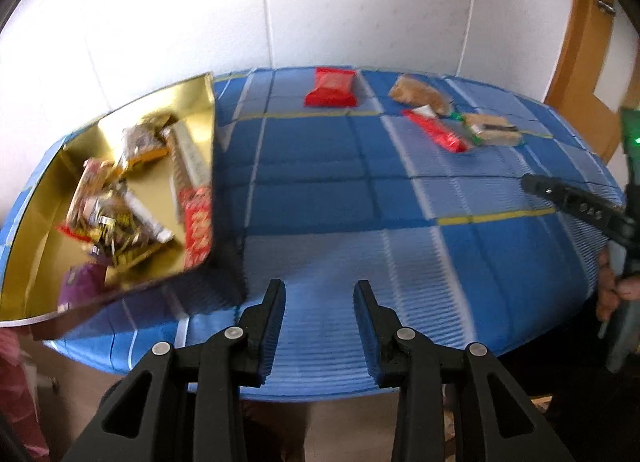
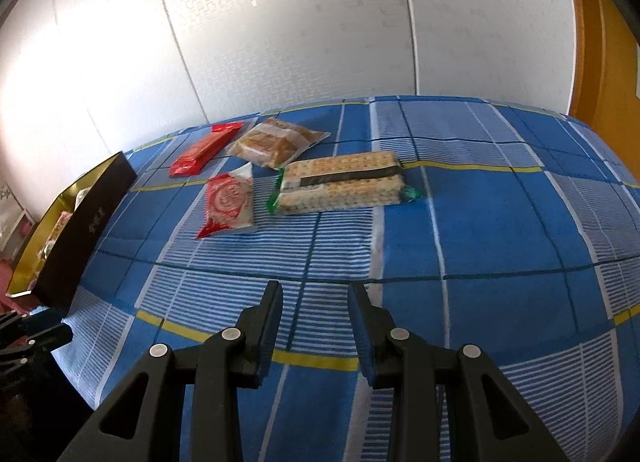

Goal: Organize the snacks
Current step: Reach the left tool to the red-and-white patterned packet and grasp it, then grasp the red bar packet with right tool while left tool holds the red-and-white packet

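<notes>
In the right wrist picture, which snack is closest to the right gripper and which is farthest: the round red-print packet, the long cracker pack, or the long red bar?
1. Round red-print packet, nearest the right gripper, ahead, slightly left.
2. Long cracker pack, ahead, slightly right; close behind.
3. Long red bar, farthest, toward the wall, left.

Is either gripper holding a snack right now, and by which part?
Nothing is held. The left gripper and the right gripper both stand open over the tablecloth.

Gold-lined box [image 1: 52, 190], dark outside, at table's left edge, holds a loose pile of wrapped snacks [image 1: 120, 218]. Four packets lie flat on the far cloth: red bar [image 2: 206, 148], round red packet [image 2: 230, 200], tan pastry [image 2: 276, 142], cracker pack [image 2: 344, 184].
</notes>
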